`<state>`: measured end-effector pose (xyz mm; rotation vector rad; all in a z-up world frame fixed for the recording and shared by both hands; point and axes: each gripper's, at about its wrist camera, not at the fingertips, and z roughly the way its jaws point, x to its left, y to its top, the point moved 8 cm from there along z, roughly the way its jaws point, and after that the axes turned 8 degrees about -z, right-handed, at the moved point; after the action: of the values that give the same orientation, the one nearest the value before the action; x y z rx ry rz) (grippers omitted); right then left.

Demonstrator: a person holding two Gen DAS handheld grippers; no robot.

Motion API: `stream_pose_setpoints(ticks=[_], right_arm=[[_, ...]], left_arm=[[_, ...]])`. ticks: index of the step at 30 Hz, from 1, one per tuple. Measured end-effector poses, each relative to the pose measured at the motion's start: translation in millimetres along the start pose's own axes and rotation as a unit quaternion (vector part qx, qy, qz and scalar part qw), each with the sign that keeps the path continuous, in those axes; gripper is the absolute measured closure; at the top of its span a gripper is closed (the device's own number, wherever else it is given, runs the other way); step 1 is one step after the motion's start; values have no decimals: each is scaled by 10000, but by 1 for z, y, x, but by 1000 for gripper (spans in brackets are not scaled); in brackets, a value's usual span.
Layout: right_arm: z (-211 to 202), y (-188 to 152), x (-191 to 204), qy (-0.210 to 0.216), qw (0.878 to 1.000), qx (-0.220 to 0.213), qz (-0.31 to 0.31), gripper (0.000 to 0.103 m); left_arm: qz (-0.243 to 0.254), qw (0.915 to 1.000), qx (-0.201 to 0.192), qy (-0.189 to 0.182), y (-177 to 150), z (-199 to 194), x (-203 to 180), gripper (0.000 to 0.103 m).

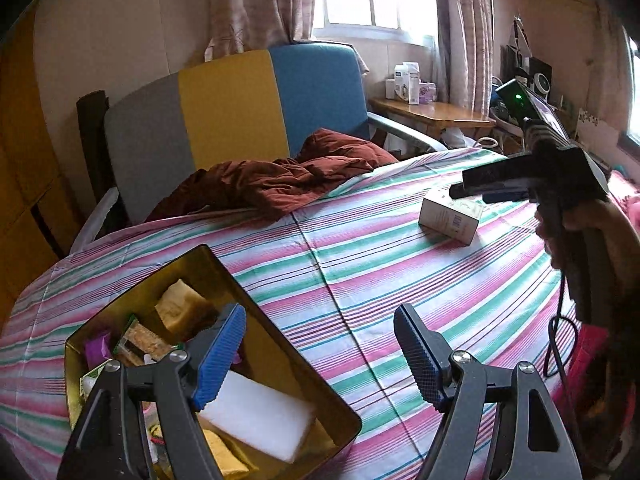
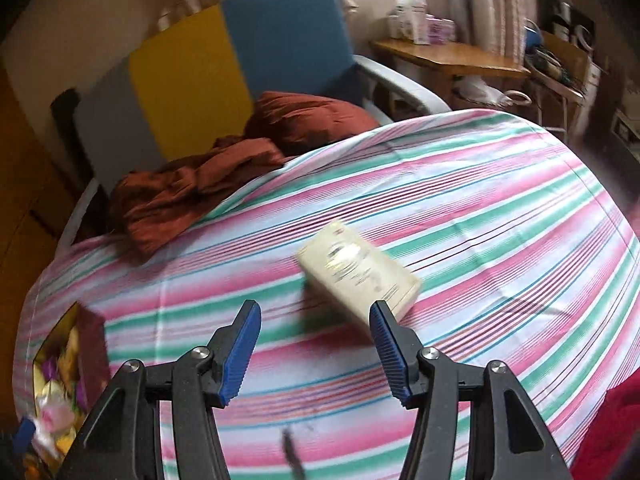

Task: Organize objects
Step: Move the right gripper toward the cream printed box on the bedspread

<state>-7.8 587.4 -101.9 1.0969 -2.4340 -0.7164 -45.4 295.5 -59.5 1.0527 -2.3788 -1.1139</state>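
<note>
A gold tin box [image 1: 120, 312] sits on the striped cloth at the lower left, holding a white block [image 1: 260, 416], a tan soap bar [image 1: 180, 304] and several small packets. My left gripper [image 1: 320, 356] is open and empty, its left finger over the tin. A small cream carton [image 2: 360, 272] lies on the cloth just ahead of my right gripper [image 2: 316, 348], which is open and empty. In the left wrist view the carton [image 1: 450, 216] lies under the right gripper [image 1: 472, 192]. The tin shows at the left edge of the right wrist view [image 2: 60, 344].
A rust-brown cloth [image 1: 272, 184] lies bunched at the table's far edge, against a grey, yellow and blue chair [image 1: 224, 108]. A wooden side table [image 1: 432, 112] with boxes stands by the window. A red fabric [image 2: 616, 420] lies at the right.
</note>
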Motion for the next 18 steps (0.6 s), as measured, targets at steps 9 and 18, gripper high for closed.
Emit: stream_pose_setpoints(ticks=[9, 18], right_arm=[[29, 5, -26, -64, 9997, 38, 228, 34], [41, 5, -27, 74, 9997, 196, 160, 32]], left_arm=[[109, 9999, 120, 2, 0, 15, -10, 26], [157, 9996, 236, -25, 2, 30, -17, 26]])
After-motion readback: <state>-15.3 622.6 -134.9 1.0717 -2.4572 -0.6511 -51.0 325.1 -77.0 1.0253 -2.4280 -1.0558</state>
